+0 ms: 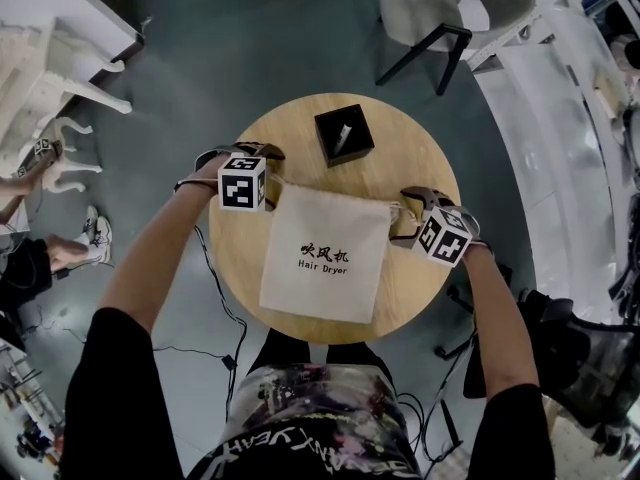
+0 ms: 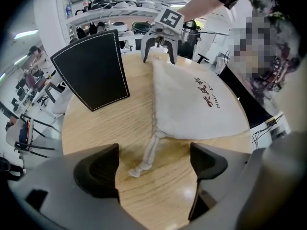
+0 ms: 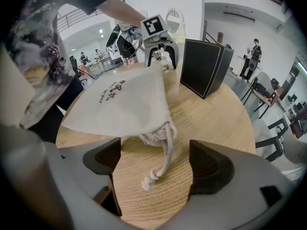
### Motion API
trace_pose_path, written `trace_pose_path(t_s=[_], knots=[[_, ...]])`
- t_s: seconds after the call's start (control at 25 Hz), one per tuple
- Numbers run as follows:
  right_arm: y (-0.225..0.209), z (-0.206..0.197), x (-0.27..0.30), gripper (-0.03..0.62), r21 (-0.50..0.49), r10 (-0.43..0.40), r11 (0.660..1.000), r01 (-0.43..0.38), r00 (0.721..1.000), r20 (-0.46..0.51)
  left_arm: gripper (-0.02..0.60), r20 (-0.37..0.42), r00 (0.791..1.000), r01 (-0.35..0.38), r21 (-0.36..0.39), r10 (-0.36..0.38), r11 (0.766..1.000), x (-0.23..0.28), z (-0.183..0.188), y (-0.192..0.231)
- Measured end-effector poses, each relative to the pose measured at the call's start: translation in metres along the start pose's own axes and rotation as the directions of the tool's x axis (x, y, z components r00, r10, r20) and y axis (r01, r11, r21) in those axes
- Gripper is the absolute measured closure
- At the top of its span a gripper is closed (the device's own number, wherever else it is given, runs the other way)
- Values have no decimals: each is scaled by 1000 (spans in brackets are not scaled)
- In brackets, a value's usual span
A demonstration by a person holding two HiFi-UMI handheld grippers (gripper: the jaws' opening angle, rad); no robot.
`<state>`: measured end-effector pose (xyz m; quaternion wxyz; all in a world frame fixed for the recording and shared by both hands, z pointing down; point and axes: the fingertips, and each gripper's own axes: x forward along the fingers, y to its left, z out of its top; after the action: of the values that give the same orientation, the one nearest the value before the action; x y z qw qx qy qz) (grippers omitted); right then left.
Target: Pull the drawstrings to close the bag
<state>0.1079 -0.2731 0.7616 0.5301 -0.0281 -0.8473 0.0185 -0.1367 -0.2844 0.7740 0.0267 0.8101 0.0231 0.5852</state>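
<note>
On the table (image 1: 400,168), my left gripper (image 2: 153,166) and right gripper (image 3: 154,163) stand open, the left cord (image 2: 146,155) and right cord (image 3: 164,155) lying loose between their jaws at the bag (image 1: 320,218) mouth's two corners; I'd clamp behind each knot, then pull outward evenly.

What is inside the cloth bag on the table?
Its contents can't be seen: the bag lies on the round table and its cloth covers the inside. Only the knotted left drawstring and right drawstring show, trailing from its top corners.
</note>
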Motion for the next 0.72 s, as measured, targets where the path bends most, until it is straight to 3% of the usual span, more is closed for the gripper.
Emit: trace_pose_path(t_s=[0.24,0.56,0.72], knots=[[5,0,-4,286,2,-1,1000,1,1000,23,168,5,1000,-3,5,3,1000,-2,2,-9],[9,0,-5,430,26,-3,1000,3,1000,8,267,26,1000,-4,-15,5,1000,-4,3,-16],[12,-2,-5,497,30,-3,1000,3,1000,-1,351,41,999,-25,-31,26,999,-4,7,-18]])
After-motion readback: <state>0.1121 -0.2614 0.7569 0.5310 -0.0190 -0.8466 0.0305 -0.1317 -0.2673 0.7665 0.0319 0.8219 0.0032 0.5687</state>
